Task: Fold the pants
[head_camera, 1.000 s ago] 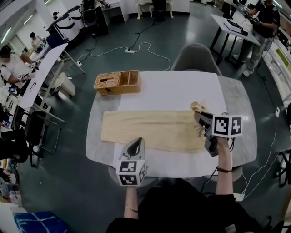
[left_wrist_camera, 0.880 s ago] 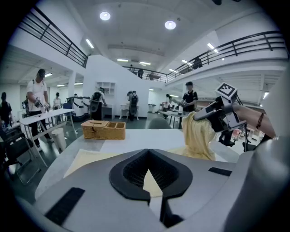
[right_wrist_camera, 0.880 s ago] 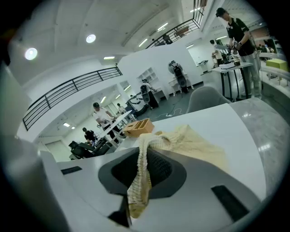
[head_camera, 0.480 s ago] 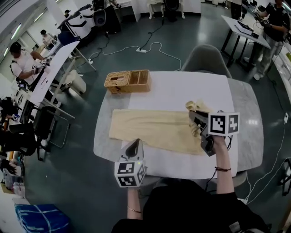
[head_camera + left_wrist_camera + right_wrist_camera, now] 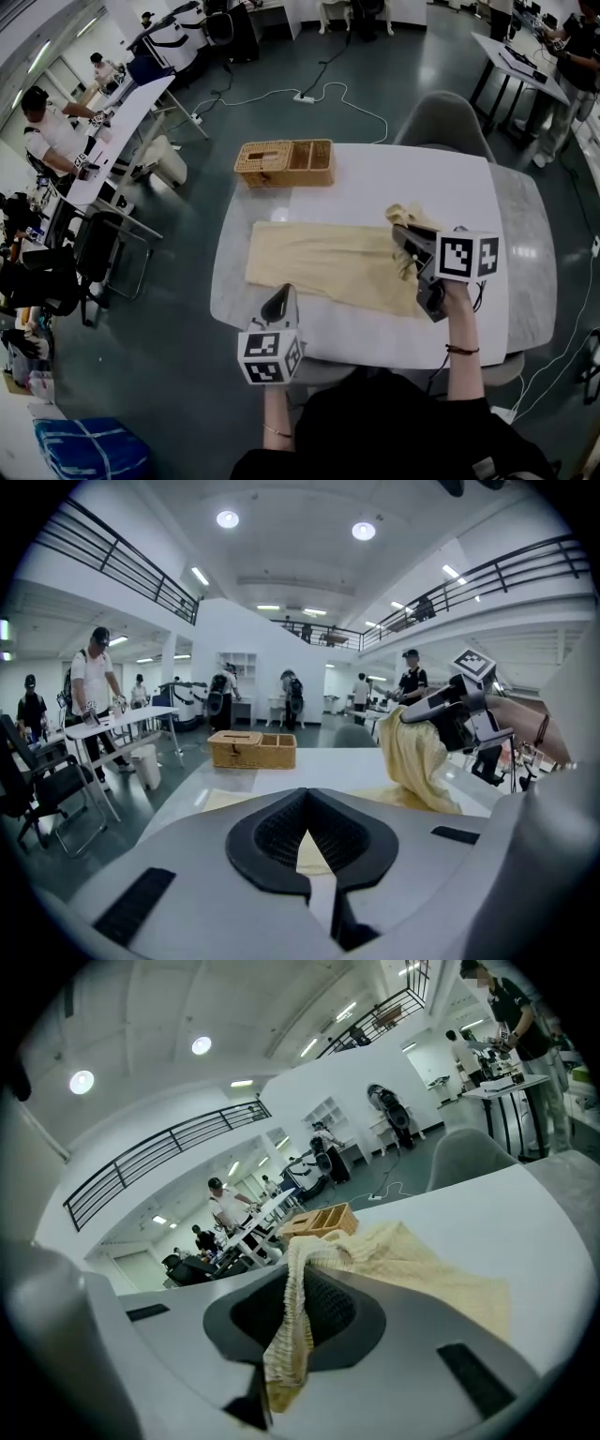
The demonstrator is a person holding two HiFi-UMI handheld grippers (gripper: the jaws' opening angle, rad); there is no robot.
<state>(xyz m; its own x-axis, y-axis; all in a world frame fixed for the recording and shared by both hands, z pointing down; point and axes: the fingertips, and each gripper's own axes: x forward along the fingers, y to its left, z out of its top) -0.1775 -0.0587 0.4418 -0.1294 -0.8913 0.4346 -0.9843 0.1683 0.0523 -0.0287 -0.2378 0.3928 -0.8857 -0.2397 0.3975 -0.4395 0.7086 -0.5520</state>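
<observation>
Pants (image 5: 319,262) of pale yellow cloth lie stretched flat across the white table (image 5: 375,183) in the head view, running from left to right. Their right end is lifted off the tabletop and bunched up in the right gripper (image 5: 403,242). The left gripper (image 5: 279,302) sits at the near long edge of the cloth, toward its middle. A wicker basket (image 5: 286,162) stands on the far left part of the table, apart from the pants, and a grey chair (image 5: 441,122) is beyond the far edge.

In the left gripper view, the left gripper (image 5: 307,850) has its jaws clenched together with nothing caught between them. The flat cloth shows past them on the table (image 5: 281,780). To the right, the right gripper (image 5: 450,714) holds the raised end of the pants (image 5: 417,761), which hangs down in folds to the tabletop. The basket (image 5: 251,750) is farther back on the left.

In the right gripper view, the right gripper (image 5: 291,1326) is clamped on the ribbed edge of the pants (image 5: 403,1260). A strip of cloth hangs down between the jaws, and the rest drapes away to the right over the table (image 5: 525,1204). The basket (image 5: 319,1221) is visible behind it.
</observation>
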